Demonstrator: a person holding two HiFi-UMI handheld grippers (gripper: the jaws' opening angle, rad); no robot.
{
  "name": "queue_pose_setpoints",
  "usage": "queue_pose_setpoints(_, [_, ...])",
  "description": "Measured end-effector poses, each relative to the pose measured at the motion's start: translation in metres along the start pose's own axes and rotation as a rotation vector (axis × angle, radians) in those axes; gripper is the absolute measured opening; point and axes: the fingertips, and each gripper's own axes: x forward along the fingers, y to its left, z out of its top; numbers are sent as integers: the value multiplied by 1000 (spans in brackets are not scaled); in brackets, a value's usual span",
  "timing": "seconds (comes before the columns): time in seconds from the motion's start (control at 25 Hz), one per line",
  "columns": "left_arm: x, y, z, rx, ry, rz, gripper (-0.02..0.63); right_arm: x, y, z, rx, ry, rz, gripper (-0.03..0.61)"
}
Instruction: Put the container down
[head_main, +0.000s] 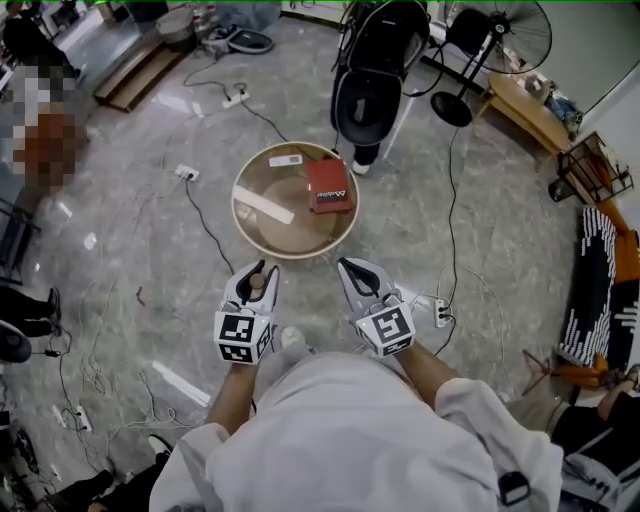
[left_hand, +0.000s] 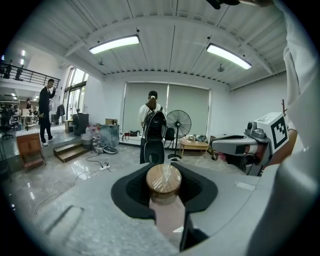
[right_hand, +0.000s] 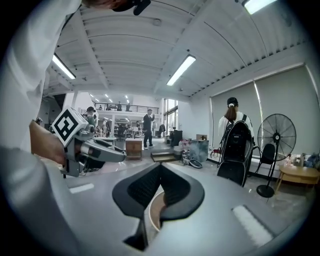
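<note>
My left gripper (head_main: 256, 283) is shut on a small container (head_main: 257, 281) with a round wooden lid, held in the air short of the round table (head_main: 250, 232). In the left gripper view the container (left_hand: 163, 181) stands upright between the dark pads (left_hand: 132, 192), lid on top and pale body below. My right gripper (head_main: 362, 278) hovers beside it, jaws together with nothing between them. In the right gripper view its pads meet at the tip (right_hand: 160, 169), and the table's rim (right_hand: 151, 217) shows below them. On the table lie a red box (head_main: 329, 186) and a white strip (head_main: 264, 205).
A person with a black backpack (head_main: 372, 90) stands just beyond the table. Cables and power strips (head_main: 187, 173) trail over the marble floor around it. A standing fan (head_main: 515, 35) and a wooden bench (head_main: 525, 105) are at the far right.
</note>
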Motion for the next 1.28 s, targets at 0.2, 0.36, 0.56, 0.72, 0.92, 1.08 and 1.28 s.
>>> queue_pose_setpoints(0.2, [5, 44, 11, 19, 3, -34, 103, 37, 13, 9, 14, 2, -46, 3])
queue_pose_setpoints(0.36, [11, 64, 16, 28, 2, -52, 103, 54, 17, 15, 19, 1, -71, 3])
queue_pose_setpoints(0.56, [17, 79, 19, 24, 4, -62, 103, 71, 18, 20, 17, 4, -78, 3])
queue_pose_setpoints(0.72, [25, 83, 20, 25, 16, -65, 103, 82, 12, 21, 22, 4, -76, 3])
queue_pose_setpoints(0.92, [37, 90, 24, 25, 24, -49, 104, 97, -2, 22, 25, -1, -60, 3])
queue_pose_setpoints(1.08, [51, 92, 32, 24, 30, -20, 103, 108, -19, 23, 29, -8, -30, 3])
queue_pose_setpoints(1.28, [77, 98, 39, 20, 40, 26, 104, 129, -47, 20, 27, -9, 21, 3])
